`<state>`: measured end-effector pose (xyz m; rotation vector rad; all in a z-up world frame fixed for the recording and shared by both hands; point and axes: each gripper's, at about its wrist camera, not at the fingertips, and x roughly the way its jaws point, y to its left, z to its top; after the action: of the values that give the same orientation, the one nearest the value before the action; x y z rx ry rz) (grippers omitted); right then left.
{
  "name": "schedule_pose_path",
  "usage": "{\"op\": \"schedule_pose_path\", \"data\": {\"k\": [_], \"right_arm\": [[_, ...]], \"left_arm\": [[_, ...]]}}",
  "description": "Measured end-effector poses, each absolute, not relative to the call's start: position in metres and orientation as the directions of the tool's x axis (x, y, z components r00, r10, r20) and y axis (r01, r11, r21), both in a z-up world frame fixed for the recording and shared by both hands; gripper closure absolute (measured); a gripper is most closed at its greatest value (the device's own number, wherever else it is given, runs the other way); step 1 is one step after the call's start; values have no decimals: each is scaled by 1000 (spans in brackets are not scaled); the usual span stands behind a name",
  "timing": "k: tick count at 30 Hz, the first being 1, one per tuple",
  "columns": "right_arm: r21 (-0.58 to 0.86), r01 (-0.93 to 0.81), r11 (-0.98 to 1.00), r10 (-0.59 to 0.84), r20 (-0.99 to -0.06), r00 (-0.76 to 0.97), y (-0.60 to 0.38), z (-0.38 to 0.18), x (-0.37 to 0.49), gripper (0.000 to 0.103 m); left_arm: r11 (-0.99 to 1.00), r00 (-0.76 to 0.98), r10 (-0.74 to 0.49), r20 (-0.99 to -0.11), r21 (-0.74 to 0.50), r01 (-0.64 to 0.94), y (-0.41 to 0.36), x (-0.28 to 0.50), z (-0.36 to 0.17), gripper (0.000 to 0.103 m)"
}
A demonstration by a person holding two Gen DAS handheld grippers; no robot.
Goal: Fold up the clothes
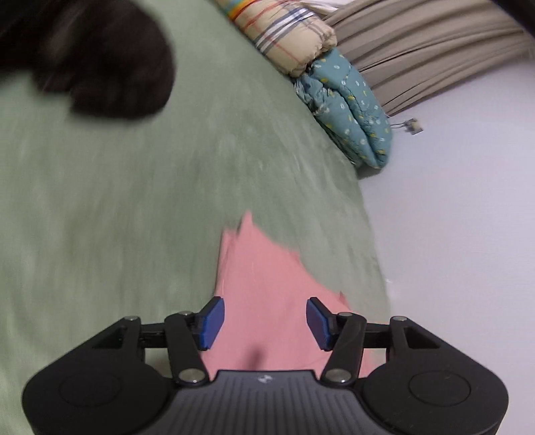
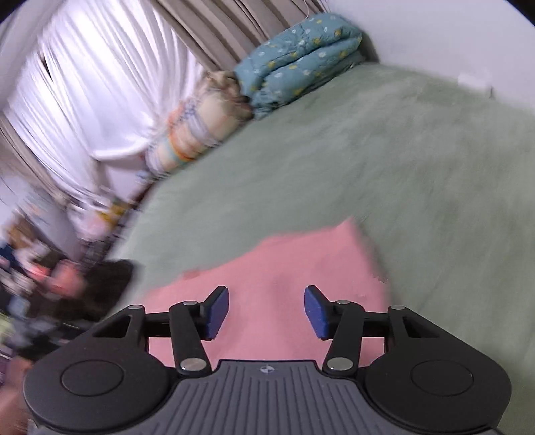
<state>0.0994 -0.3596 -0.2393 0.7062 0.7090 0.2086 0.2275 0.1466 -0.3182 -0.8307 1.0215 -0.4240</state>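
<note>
- Your left gripper (image 1: 265, 323) has its jaws spread wide, and nothing sits between the blue pads (image 1: 212, 323); pink cloth shows in the gap below them.
- Your right gripper (image 2: 266, 313) is just as wide open and holds nothing; its pads (image 2: 217, 313) also frame bare pink fabric.
- The pink garment (image 2: 277, 267) lies on the green bedspread (image 2: 401, 174), directly under both tools. Whether either tool touches it, you cannot tell.
- From the left wrist view the garment (image 1: 264, 271) narrows to a ragged point ahead of you, with the spread (image 1: 117, 200) bare beyond it.
- A dark garment (image 1: 97, 57) lies further off on the spread, toward your left and well apart from the pink one; it is blurred.
- In the right wrist view, a dark heap (image 2: 100, 284) sits at the bed's left edge, beside blurred clutter you cannot make out.
- At the far edge of the bed a striped quilt (image 1: 287, 30) and a teal flowered quilt (image 1: 351, 110) lie folded, touching each other.
- Behind them hang beige curtains (image 1: 418, 47) and, in the right wrist view, a white sheer curtain (image 2: 100, 83).
- A pale wall (image 1: 451, 234) runs along the bed's right side.
</note>
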Motion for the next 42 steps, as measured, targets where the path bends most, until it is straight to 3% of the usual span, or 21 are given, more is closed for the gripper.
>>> {"op": "schedule_pose_path", "data": {"k": [5,12,16,18,19,20,22,28,33,38,40,42], "right_arm": [[703,5,711,488,-498,717,-320,-225,34,46],[776,51,629,524,-472,709,-298,-231,17,44],[783,34,621,561,-475,678,-272,-232,28,44],[779,13,626,579,-476,662,-258,-229,35,44],[778,2,628,587,-476,654,-251,-228,40,44],[777,-14,630,600,-475,643,-241,-226,47,44],[770,-36,637,615,-480,626,-226,-223,59,44],[655,-113,747,600,-591,540,-170,-195,133,41],[513,-213,831,556,-761,334,-81,-181,222,39],[279,-303,911,343,-921,185,-10,-201,269,39],[200,-342,918,264,-953,151,6,-210,275,46],[148,-390,909,212,-969,125,12,-219,272,76]], "left_arm": [[601,426,-682,-595,-787,-139,162,182,-351,49],[404,388,-803,-452,-892,-203,167,157,-387,49],[386,375,-816,-440,-898,-211,162,168,-392,49],[378,395,-809,-435,-900,-217,161,173,-393,58],[395,410,-796,-446,-895,-207,159,176,-391,80],[418,417,-783,-461,-887,-197,158,177,-390,95],[507,452,-726,-518,-848,-157,150,175,-377,95],[661,582,-631,-513,-749,55,124,155,-320,95],[756,626,-599,-499,-611,236,84,150,-277,95],[776,629,-593,-502,-564,283,56,154,-268,95],[775,630,-595,-499,-562,288,55,153,-265,95],[780,633,-592,-499,-552,295,54,150,-263,95]]}}
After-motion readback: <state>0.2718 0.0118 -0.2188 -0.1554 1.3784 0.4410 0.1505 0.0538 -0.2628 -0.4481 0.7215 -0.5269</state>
